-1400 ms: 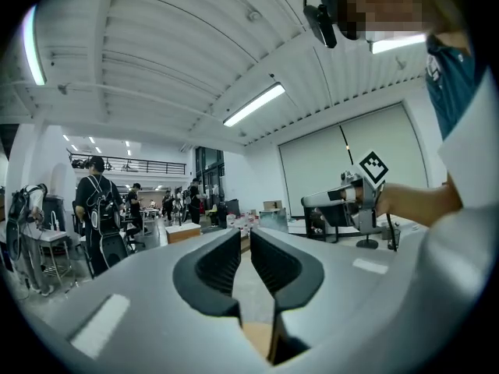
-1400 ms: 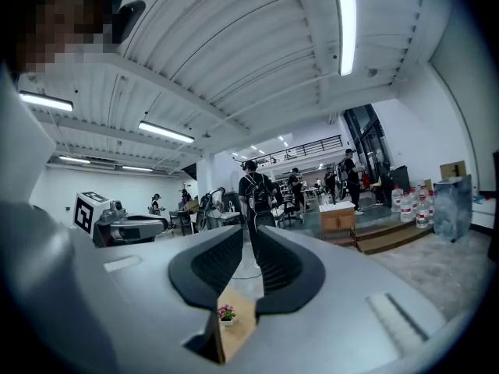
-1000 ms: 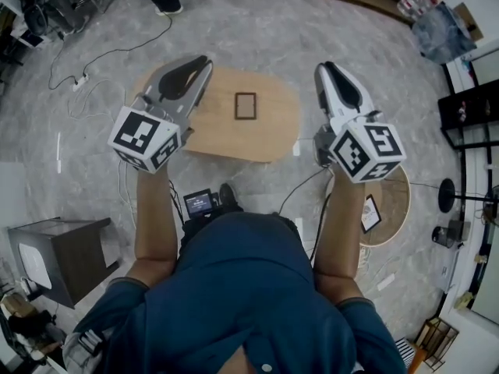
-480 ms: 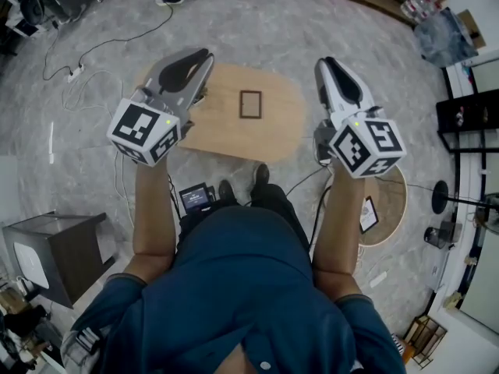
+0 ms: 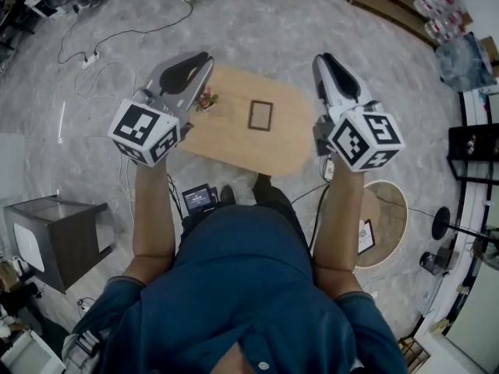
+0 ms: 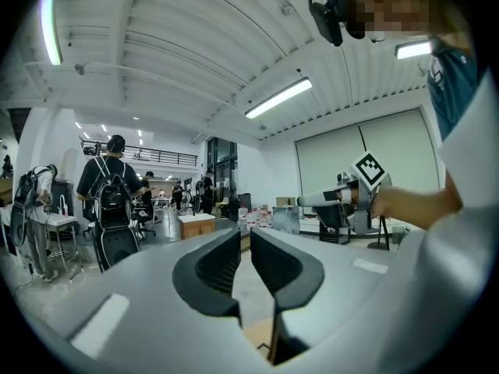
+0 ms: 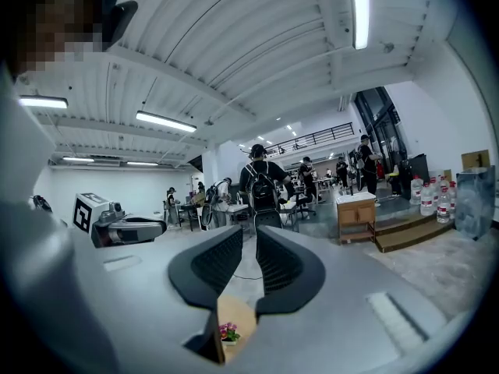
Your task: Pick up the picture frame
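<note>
On the wooden table (image 5: 234, 142), the picture frame (image 5: 260, 116) lies flat; we hold the left gripper (image 5: 206, 58) and right gripper (image 5: 323, 59) flanking it, jaws nearly closed, both empty.

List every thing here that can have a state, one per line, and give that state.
Dark rectangular picture frame: lying flat on the oval wooden table, untouched.
Small pink-flowered potted plant: upright.
Left gripper: jaws shut, empty.
Right gripper: jaws shut, empty.
</note>
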`<state>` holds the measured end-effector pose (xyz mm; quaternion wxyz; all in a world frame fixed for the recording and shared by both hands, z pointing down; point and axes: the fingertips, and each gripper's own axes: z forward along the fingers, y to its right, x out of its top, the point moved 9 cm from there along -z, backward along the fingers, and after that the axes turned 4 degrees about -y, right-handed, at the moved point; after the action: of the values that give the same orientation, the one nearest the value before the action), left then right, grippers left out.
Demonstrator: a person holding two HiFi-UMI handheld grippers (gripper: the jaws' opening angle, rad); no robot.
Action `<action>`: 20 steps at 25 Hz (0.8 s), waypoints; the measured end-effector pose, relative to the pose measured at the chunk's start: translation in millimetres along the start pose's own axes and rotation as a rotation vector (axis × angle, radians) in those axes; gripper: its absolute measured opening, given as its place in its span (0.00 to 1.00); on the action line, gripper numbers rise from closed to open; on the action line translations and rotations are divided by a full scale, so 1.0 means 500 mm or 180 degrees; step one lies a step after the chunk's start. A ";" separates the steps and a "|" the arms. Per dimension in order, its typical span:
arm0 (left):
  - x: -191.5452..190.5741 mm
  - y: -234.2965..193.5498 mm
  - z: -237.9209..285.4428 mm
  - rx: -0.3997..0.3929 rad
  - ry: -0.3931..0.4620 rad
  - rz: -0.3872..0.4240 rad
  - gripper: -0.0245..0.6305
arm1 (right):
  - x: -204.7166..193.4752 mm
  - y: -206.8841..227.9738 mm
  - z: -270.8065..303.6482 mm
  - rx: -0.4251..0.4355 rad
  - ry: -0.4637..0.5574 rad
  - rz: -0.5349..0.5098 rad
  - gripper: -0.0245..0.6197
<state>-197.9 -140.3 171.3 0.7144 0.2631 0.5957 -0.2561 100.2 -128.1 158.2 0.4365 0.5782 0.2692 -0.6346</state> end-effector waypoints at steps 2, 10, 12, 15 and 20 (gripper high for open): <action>-0.004 -0.006 0.032 -0.0004 -0.0043 -0.0024 0.10 | -0.002 0.031 0.022 0.0023 -0.0045 0.0032 0.10; -0.066 -0.026 0.144 -0.0102 -0.0299 -0.0184 0.10 | -0.062 0.127 0.101 0.0053 -0.0321 0.0199 0.10; -0.084 -0.022 0.178 -0.0138 -0.0374 -0.0238 0.10 | -0.082 0.158 0.112 0.0045 -0.0390 0.0266 0.11; -0.115 -0.023 0.224 -0.0175 -0.0481 -0.0319 0.11 | -0.118 0.198 0.134 0.0050 -0.0508 0.0362 0.11; -0.185 -0.039 0.278 -0.0207 -0.0680 -0.0495 0.11 | -0.191 0.238 0.175 0.0057 -0.0730 0.0525 0.11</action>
<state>-126.3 -244.6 282.2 0.7599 0.1640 0.5428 -0.3178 154.7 -235.3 286.4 0.5100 0.5258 0.1635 -0.6609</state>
